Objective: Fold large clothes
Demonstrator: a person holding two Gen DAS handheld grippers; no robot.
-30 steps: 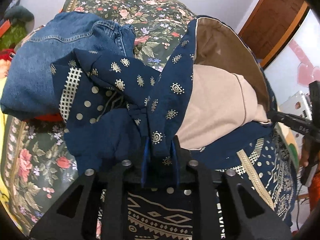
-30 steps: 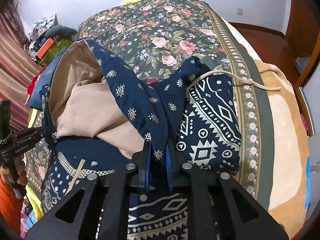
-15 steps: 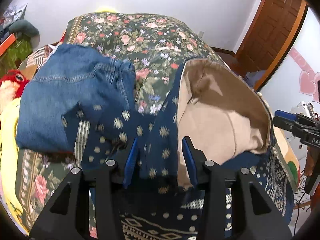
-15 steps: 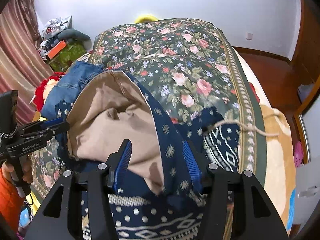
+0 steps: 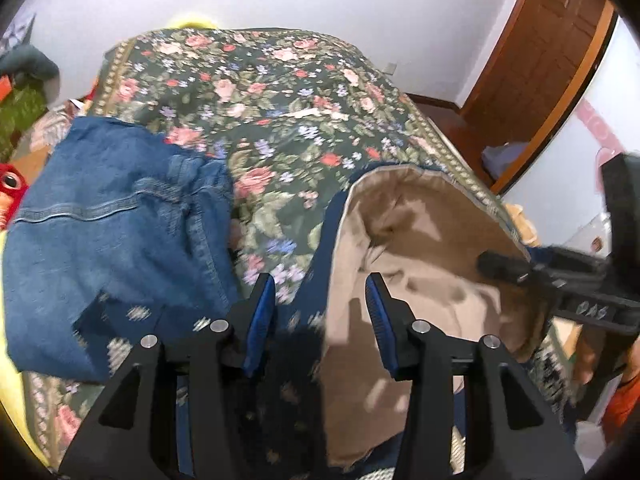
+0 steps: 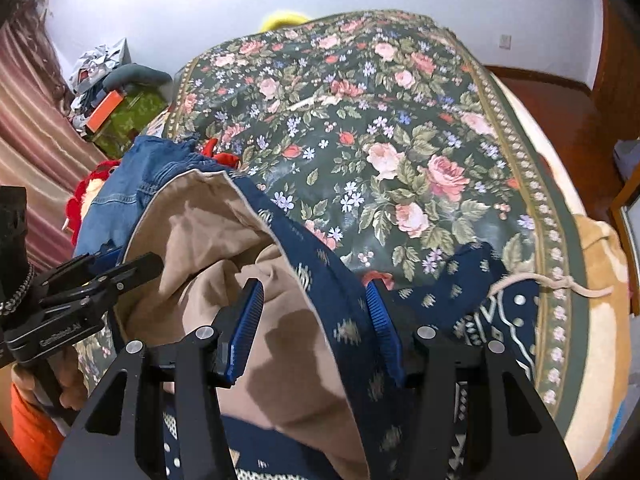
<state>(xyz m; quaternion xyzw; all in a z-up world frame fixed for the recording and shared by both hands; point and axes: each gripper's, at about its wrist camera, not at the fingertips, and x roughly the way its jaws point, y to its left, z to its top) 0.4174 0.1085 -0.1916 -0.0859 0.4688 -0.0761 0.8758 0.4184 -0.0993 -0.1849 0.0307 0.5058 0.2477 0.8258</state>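
A navy patterned hooded garment (image 5: 296, 360) with a beige lining (image 5: 416, 248) lies bunched on the floral bed. My left gripper (image 5: 320, 284) hovers open above its navy edge, and the blue pads touch no cloth. My right gripper (image 6: 314, 286) is open too, over the hood edge (image 6: 320, 280) where navy meets the beige lining (image 6: 208, 232). Each gripper shows in the other's view: the right gripper (image 5: 496, 266) at the right, the left gripper (image 6: 132, 262) at the left. The garment's cord (image 6: 552, 280) trails to the right.
Folded blue jeans (image 5: 100, 232) lie left of the garment on the floral bedspread (image 6: 380, 120). A red plush toy (image 5: 8, 192) and a clutter pile (image 6: 112, 108) sit beyond the bed's left side. A wooden door (image 5: 540, 60) stands at the right.
Both grippers have let go of the navy hood edges, opened, and pulled back and up. The cloth has dropped onto the bed.
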